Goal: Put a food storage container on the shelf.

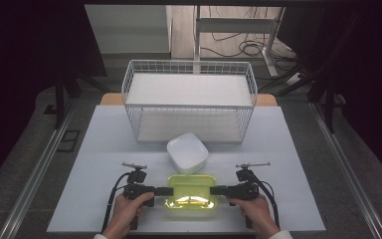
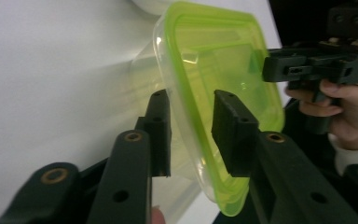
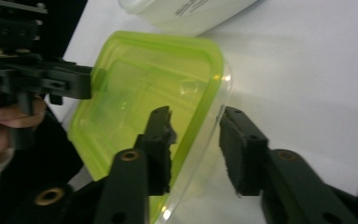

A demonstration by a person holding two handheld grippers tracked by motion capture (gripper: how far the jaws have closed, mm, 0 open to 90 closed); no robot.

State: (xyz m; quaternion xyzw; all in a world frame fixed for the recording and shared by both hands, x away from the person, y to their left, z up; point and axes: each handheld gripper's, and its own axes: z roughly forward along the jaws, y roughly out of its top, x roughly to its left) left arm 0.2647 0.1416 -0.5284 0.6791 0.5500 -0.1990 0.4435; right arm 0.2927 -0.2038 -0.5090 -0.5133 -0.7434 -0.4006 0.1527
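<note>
A clear food container with a lime-green lid [image 1: 191, 191] lies on the white table near its front edge. My left gripper [image 1: 169, 190] is at its left side and my right gripper [image 1: 213, 189] at its right side, both level and pointing inward. In the left gripper view the container's rim [image 2: 186, 107] runs between my left gripper's [image 2: 193, 135] jaws, with gaps on both sides. In the right gripper view my right gripper [image 3: 198, 149] straddles the opposite rim [image 3: 205, 112] the same way, one jaw over the lid, one outside the wall, pads apart from it.
A white square dish [image 1: 187, 152] lies upside down just behind the container. Farther back stands a white wire basket [image 1: 189, 94]. The table's front edge [image 1: 179, 232] is close under the person's hands. Bare table lies left and right of the grippers.
</note>
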